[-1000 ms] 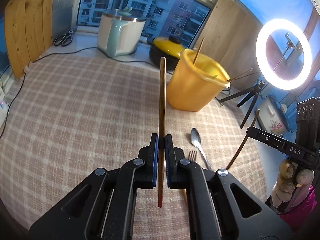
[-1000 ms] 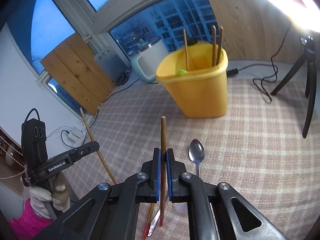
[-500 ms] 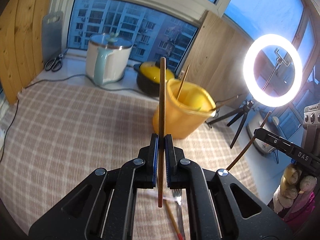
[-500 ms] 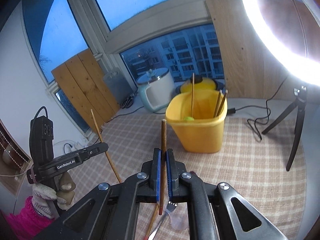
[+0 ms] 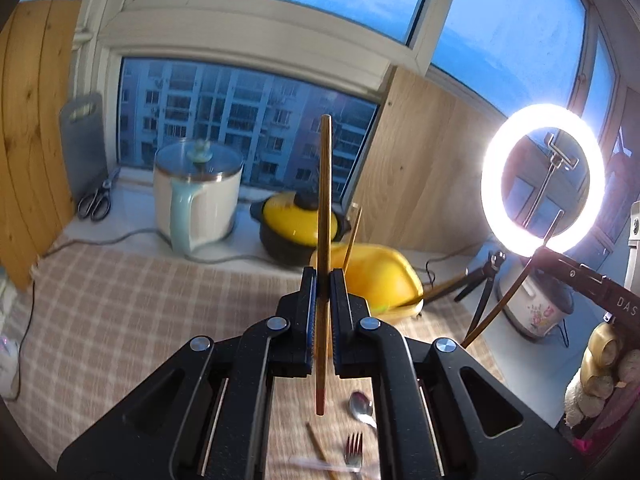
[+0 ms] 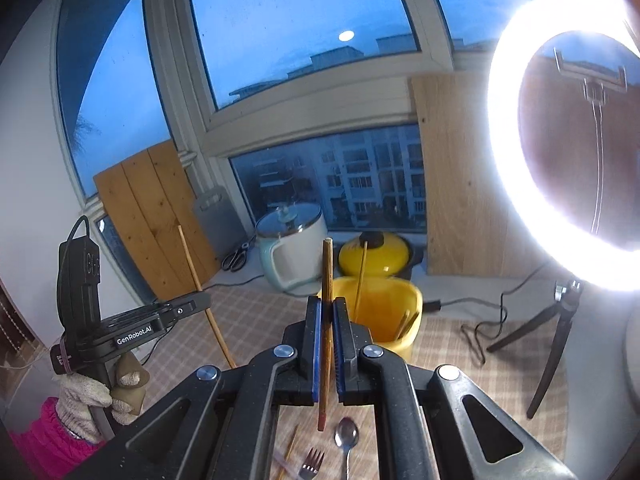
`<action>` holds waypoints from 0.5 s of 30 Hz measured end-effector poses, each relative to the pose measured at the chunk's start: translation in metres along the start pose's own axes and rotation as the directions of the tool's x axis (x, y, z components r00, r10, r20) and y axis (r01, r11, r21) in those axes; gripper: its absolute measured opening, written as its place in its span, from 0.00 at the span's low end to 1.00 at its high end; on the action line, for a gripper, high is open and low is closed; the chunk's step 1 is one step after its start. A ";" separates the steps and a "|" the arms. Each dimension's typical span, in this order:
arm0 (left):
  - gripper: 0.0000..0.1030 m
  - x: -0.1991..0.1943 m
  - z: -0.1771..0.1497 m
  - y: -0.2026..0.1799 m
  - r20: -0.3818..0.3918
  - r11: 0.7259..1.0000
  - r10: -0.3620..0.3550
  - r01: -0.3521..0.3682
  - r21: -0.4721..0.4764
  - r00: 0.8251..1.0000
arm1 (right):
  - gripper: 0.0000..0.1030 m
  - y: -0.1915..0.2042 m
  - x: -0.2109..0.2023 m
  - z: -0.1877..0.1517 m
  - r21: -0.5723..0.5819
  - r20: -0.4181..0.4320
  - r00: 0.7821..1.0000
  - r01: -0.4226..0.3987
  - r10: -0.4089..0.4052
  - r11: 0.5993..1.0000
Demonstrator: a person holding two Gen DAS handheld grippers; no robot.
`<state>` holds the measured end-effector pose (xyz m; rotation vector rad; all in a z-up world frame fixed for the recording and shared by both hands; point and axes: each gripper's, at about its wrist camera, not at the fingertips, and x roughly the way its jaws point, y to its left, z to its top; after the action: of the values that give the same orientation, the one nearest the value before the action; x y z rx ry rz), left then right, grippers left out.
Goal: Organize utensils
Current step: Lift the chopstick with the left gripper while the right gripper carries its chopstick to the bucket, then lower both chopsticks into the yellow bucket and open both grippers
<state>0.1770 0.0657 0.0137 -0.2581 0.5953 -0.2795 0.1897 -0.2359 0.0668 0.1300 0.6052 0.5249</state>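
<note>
Now both hands have risen off the desk [image 5: 120, 320]. On the left, the left gripper [image 5: 323, 308] has its jaws clamped on an upright chopstick [image 5: 325, 200]; the right gripper [image 6: 327, 332] pinches another chopstick [image 6: 326, 280]. Ahead stands the yellow bucket [image 6: 394, 300], so dropping them in seems next; spoon [image 6: 346, 438] and fork [image 6: 312, 462] remain below.
</note>
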 end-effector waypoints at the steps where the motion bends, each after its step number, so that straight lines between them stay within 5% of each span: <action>1: 0.04 0.002 0.005 -0.002 0.008 1.000 -0.005 0.005 0.005 1.000 | 0.03 0.000 0.000 0.003 -0.003 0.008 1.000 0.002 -0.002 1.000; 15: 0.04 0.037 0.048 -0.036 0.075 0.997 -0.038 0.034 0.063 0.996 | 0.03 0.002 0.023 0.053 -0.092 0.124 0.984 0.138 -0.126 0.986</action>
<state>0.2274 0.0279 0.0442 -0.2192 0.5067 -0.3209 0.2353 -0.2202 0.0988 0.0247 0.4676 0.4149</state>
